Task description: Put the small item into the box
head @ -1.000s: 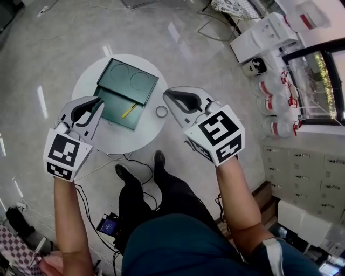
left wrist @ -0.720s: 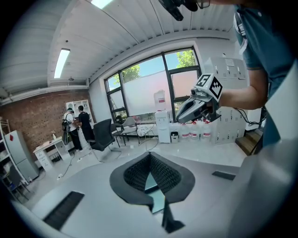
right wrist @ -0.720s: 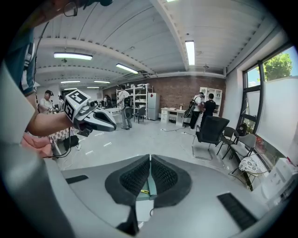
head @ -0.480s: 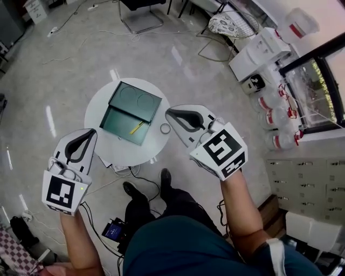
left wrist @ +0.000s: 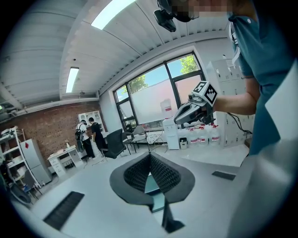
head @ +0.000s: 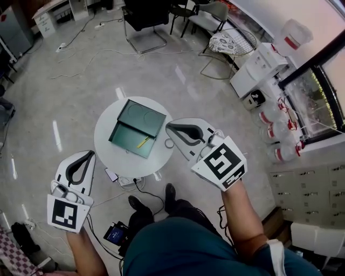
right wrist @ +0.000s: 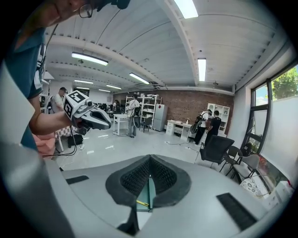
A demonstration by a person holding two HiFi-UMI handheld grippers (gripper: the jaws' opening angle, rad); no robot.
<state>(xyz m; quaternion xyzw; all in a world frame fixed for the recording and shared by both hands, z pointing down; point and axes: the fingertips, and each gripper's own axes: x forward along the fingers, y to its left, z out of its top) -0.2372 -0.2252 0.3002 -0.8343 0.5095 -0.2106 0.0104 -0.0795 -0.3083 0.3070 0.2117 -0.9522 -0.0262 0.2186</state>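
A dark green box (head: 132, 135) lies open on a small round white table (head: 108, 126), lid tipped back. A thin yellow item (head: 143, 142) rests inside its tray. A pale ring (head: 170, 143) sits on the table right of the box. My left gripper (head: 90, 153) is shut and empty, held high at the table's lower left. My right gripper (head: 168, 126) is also shut with nothing in it, above the table's right edge. In the left gripper view the meeting tips (left wrist: 150, 155) hide most of the box. The right gripper view shows the box and yellow item (right wrist: 142, 203) below the closed jaws (right wrist: 149, 157).
Cables and a power strip (head: 129, 181) lie on the floor under the table, near my shoes (head: 170, 193). Chairs (head: 144, 16) stand at the back. White machines and water jugs (head: 269, 116) line the right wall. People stand by desks far off (right wrist: 209, 123).
Both grippers have risen away from the table, which now looks smaller and farther below. The left gripper has drawn back to the lower left and its tips have come together.
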